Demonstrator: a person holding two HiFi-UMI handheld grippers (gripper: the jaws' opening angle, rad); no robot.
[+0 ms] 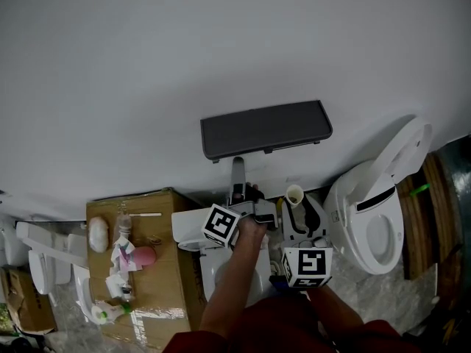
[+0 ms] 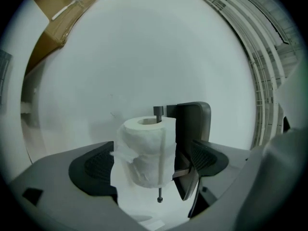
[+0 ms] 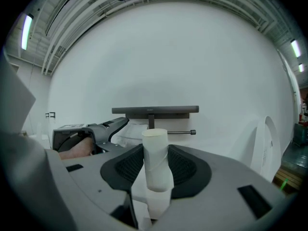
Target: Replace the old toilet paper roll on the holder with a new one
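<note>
Left gripper jaws spread wide around new roll on the holder; right gripper, near the holder, pinches empty tube

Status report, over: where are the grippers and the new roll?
Left gripper open, pads either side of new roll, not touching. Roll looks threaded on holder rod. Right gripper shut on empty cardboard tube.

White wall, open toilet, cardboard box nearby.
</note>
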